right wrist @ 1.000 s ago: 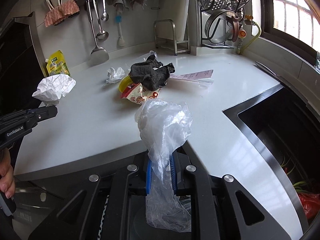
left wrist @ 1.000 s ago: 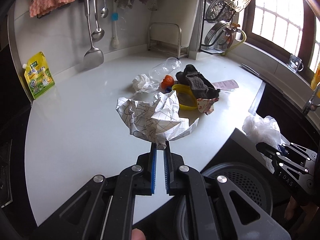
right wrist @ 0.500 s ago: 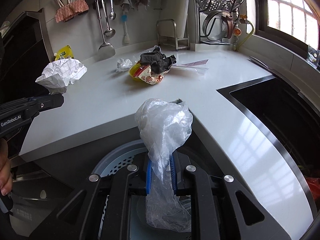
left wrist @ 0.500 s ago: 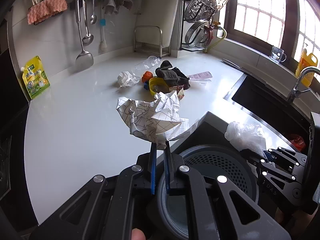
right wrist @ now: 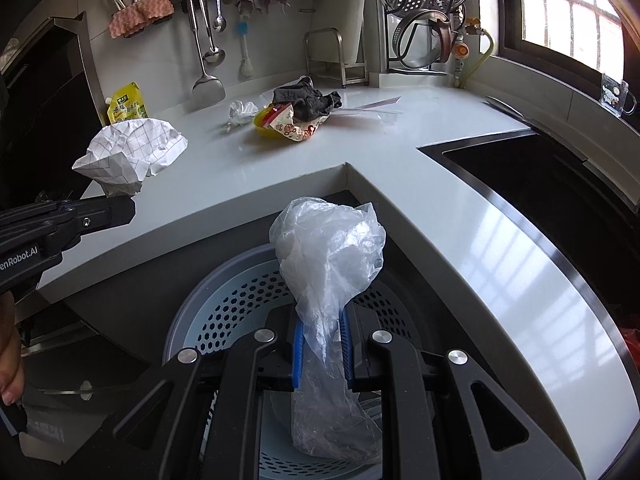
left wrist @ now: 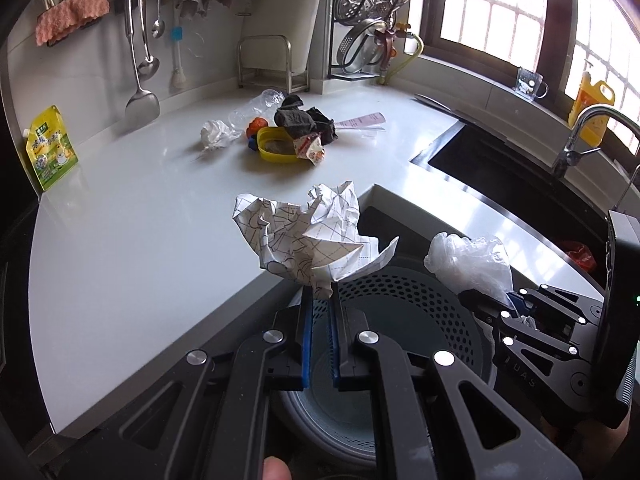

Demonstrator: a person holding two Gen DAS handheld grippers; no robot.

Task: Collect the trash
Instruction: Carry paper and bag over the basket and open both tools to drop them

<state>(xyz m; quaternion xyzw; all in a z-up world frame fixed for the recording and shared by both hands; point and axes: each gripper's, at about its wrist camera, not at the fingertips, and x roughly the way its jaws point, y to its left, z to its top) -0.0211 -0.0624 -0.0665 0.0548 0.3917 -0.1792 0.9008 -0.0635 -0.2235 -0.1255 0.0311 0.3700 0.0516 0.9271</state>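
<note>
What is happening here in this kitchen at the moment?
A person is clearing trash with a handheld gripper in each hand. The left gripper has its jaws shut on a crumpled sheet of checked paper, and the right gripper is shut on a clear plastic bag. Both are held above a perforated grey bin below the counter edge. More trash is piled on the white counter, including a yellow container and a dark cloth.

The bin [right wrist: 224, 312] mouth below lies open between the crumpled paper [left wrist: 308, 240] and the plastic bag [right wrist: 328, 256]. The counter [left wrist: 140, 216] edge walls it on the far side. A trash pile [left wrist: 292, 132] crowds the counter's back, with bare surface around it.
</note>
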